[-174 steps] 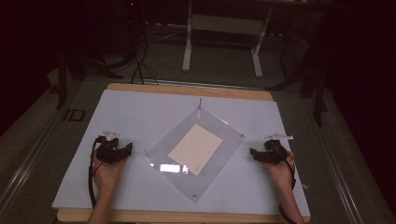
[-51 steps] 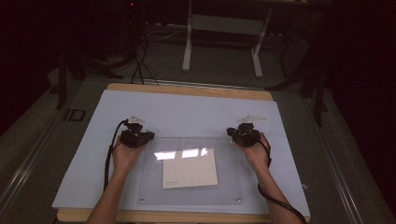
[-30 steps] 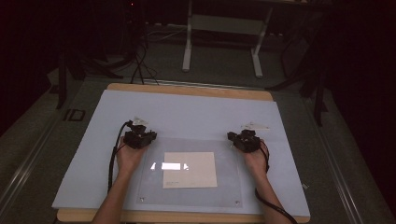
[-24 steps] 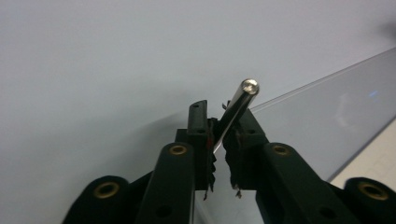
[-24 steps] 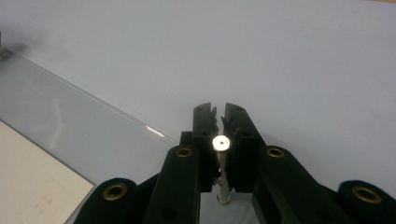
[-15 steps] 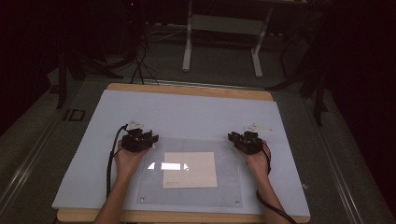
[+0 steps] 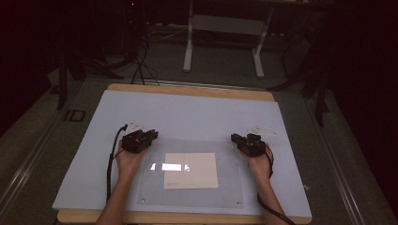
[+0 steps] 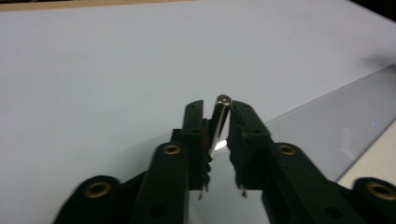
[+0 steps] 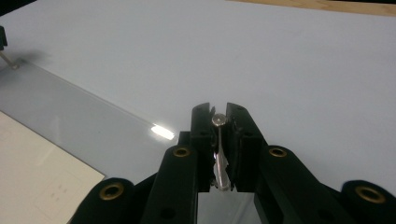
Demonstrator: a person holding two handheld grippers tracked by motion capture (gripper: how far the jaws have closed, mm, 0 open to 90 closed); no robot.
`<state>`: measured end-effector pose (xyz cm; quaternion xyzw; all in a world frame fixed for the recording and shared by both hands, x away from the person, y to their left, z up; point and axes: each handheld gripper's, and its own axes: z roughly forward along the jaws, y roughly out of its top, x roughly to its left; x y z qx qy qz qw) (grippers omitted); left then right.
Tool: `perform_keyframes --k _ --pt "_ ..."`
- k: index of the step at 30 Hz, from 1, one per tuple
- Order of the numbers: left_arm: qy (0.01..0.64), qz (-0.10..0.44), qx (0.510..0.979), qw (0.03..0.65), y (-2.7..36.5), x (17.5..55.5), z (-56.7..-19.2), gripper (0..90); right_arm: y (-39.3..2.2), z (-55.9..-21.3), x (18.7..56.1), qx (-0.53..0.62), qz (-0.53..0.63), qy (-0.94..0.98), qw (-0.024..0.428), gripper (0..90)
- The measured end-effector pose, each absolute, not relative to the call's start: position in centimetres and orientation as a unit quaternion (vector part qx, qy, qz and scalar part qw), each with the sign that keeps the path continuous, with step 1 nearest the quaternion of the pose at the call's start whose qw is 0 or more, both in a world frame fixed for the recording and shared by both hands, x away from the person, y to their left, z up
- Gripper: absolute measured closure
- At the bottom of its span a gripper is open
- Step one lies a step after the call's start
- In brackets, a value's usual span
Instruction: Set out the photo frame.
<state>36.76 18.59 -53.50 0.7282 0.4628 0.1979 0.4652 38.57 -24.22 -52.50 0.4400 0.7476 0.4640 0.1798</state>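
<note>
Currently left tool (image 8: 215, 122) pinching far-left corner of clear acrylic sheet (image 7: 225, 187), jaws just closing; right tool (image 9: 218, 122) clamped on far-right corner, also closing. Sheet flat on tabletop (image 7: 197, 117), paper card (image 7: 191, 170) beneath.

A clear acrylic frame (image 7: 187, 173) lies flat in the lower middle of the high view. It holds a cream sheet (image 7: 191, 170) squarely inside, with small metal studs at its corners.

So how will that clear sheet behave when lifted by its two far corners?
The clear sheet looks stiff: its edges run straight, so it should hardly sag. Its glossy glare suggests slippery faces; the left gripper and right gripper grip the corner bolts. The paper inside probably stays put.
</note>
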Motion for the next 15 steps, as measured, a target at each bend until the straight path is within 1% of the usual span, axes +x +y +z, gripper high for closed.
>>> perform_keyframes --k 1,5,7,13,15 --pt "0.464 0.196 0.726 0.468 18.67 36.77 -53.53 81.8 -24.22 -52.53 38.54 0.443 0.466 0.744 0.178 82.2" --pt "0.458 0.209 0.733 0.457 18.49 36.63 -53.4 83.5 -23.94 -52.43 38.5 0.441 0.458 0.748 0.192 83.7" --pt "0.46 0.202 0.732 0.46 18.66 36.69 -53.42 83.5 -23.84 -52.3 38.6 0.437 0.451 0.754 0.194 84.1" --pt "0.465 0.187 0.728 0.467 18.95 36.82 -53.45 83.0 -24.12 -52.15 38.93 0.429 0.451 0.762 0.179 84.0" --pt "0.468 0.174 0.724 0.477 19.22 36.92 -53.58 82.6 -24.44 -52.29 39.14 0.433 0.463 0.756 0.161 83.2"
